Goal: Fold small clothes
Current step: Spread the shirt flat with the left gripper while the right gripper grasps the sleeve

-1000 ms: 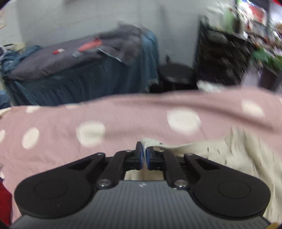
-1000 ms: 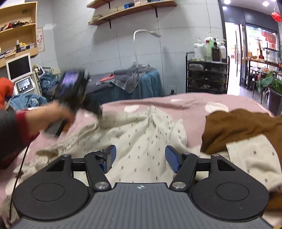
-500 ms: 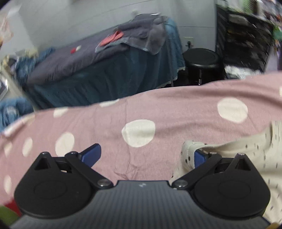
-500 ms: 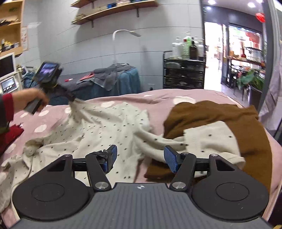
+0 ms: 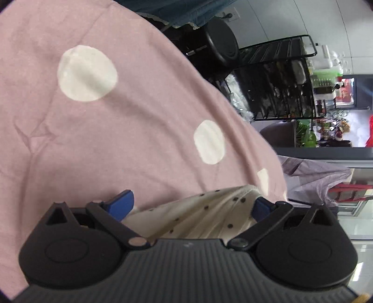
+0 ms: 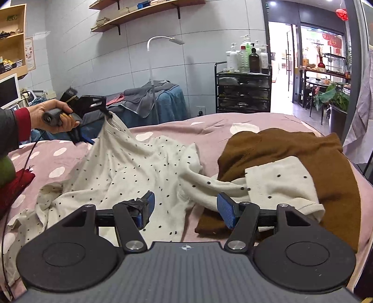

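On the bed (image 6: 209, 123) the dotted garment (image 6: 130, 172) lies toward the left edge, its sleeve reaching right onto the sweater (image 6: 291, 149), which lies by the right edge. A cart (image 6: 243, 93) stands behind the bed.

Beyond the far edge of my pink spotted bedspread (image 6: 209, 125) stands a black trolley (image 6: 243, 93) topped with bottles (image 6: 247, 57). A white lamp (image 6: 163, 44) arches over a blue-draped couch (image 6: 163, 102). Wooden shelves (image 6: 139, 11) line the wall.

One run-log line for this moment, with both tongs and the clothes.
left tongs open, dotted cream garment between them, unclamped | right tongs open, empty, over same garment | brown garment crumpled beside it | nothing folded yet
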{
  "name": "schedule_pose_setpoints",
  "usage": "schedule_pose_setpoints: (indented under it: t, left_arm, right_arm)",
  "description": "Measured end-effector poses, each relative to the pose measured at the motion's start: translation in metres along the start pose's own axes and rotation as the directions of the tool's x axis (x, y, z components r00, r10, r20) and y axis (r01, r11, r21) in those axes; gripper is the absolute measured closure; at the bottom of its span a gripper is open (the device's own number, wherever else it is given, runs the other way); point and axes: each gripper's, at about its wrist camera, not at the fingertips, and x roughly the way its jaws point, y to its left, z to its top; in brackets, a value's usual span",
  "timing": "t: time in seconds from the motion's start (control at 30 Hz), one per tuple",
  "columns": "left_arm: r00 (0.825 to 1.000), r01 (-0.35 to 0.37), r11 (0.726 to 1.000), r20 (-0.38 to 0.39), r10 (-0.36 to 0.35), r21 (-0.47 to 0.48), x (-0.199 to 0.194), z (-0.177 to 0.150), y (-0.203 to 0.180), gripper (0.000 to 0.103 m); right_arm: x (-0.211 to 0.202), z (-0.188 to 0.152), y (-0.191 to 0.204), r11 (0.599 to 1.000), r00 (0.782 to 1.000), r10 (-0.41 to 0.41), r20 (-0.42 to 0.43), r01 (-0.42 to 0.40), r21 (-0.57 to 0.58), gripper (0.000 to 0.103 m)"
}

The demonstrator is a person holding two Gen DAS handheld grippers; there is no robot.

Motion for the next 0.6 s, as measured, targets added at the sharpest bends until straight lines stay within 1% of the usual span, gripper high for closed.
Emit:
schedule_pose_setpoints:
  t: [0.03,0.07,0.1,0.13,0.17,0.2,0.23,0.27,0.3,0.33,0.37,0.4,0.43,0.47,0.5,0.53,0.57,0.6]
  left_arm:
    - [0.996,-0.073,0.997,0.053,0.072,0.033,-0.007,-0.003,-0.001,0.0]
    - [0.994,-0.079,0.996,0.082,0.076,0.035,-0.013,-0.005,0.0,0.0]
    - [0.997,-0.008,1.0,0.074,0.008,0.003,-0.017,-0.006,0.007,0.0]
    - [0.997,0.063,0.997,0.046,-0.061,-0.045,-0.019,-0.003,0.015,0.0]
    - [0.994,0.106,0.991,0.032,-0.104,-0.087,-0.022,-0.002,0.02,0.0]
    - [0.992,0.124,0.987,0.052,-0.119,-0.104,-0.028,-0.001,0.022,0.0]
    - [0.989,0.12,0.989,0.1,-0.111,-0.088,-0.038,-0.002,0.021,0.0]
    - [0.987,0.084,0.996,0.142,-0.077,-0.043,-0.046,-0.004,0.017,0.0]
    - [0.987,0.013,1.0,0.16,-0.015,0.016,-0.051,-0.007,0.011,0.0]
    - [0.984,-0.09,0.992,0.161,0.075,0.086,-0.053,-0.013,0.004,0.0]
    - [0.969,-0.21,0.964,0.166,0.183,0.162,-0.052,-0.022,-0.003,0.0]
    - [0.945,-0.31,0.92,0.181,0.272,0.238,-0.051,-0.033,-0.01,0.0]
    - [0.929,-0.36,0.883,0.198,0.312,0.301,-0.05,-0.049,-0.01,0.0]
    - [0.926,-0.371,0.859,0.207,0.315,0.352,-0.051,-0.068,-0.005,0.0]
    - [0.934,-0.352,0.858,0.197,0.297,0.374,-0.052,-0.085,0.004,0.0]
    - [0.947,-0.315,0.875,0.179,0.265,0.368,-0.054,-0.099,0.016,0.0]
    - [0.957,-0.28,0.895,0.17,0.234,0.347,-0.057,-0.113,0.03,0.004]
    - [0.963,-0.258,0.911,0.164,0.215,0.323,-0.06,-0.125,0.044,0.01]
  right_arm:
    - [0.0,-0.001,0.001,1.0,1.0,-0.001,0.0,0.001,0.0,0.005]
    - [0.002,-0.001,0.001,1.0,1.0,0.002,-0.004,-0.001,0.002,0.004]
    - [0.003,-0.002,0.002,1.0,1.0,0.003,-0.011,-0.003,0.003,0.004]
    - [0.005,-0.003,0.003,1.0,1.0,0.002,-0.02,-0.002,0.004,0.004]
    - [0.006,-0.003,0.004,1.0,1.0,0.003,-0.024,-0.003,0.008,0.004]
    - [0.007,-0.003,0.005,1.0,1.0,0.01,-0.026,-0.01,0.012,0.004]
    - [0.007,-0.003,0.007,1.0,1.0,0.016,-0.024,-0.016,0.014,0.004]
    - [0.006,-0.003,0.008,1.0,1.0,0.018,-0.018,-0.018,0.014,0.004]
    - [0.004,-0.003,0.01,1.0,1.0,0.02,-0.006,-0.019,0.011,0.004]
    - [0.003,-0.003,0.011,1.0,1.0,0.022,0.003,-0.022,0.003,0.004]
    - [0.001,-0.003,0.012,1.0,1.0,0.022,0.008,-0.022,-0.005,0.003]
    - [0.001,-0.003,0.013,1.0,1.0,0.021,0.011,-0.021,-0.013,0.001]
    - [0.0,-0.004,0.014,1.0,1.0,0.021,0.013,-0.021,-0.016,0.001]
    - [-0.001,-0.005,0.013,1.0,1.0,0.024,0.014,-0.024,-0.016,0.001]
    - [-0.001,-0.006,0.012,1.0,1.0,0.026,0.012,-0.026,-0.011,0.001]
    - [0.0,-0.008,0.011,1.0,1.0,0.025,0.004,-0.025,-0.002,0.001]
    - [0.002,-0.009,0.01,1.0,1.0,0.026,-0.008,-0.026,0.009,0.001]
    - [0.004,-0.011,0.009,0.999,0.999,0.031,-0.021,-0.031,0.025,0.001]
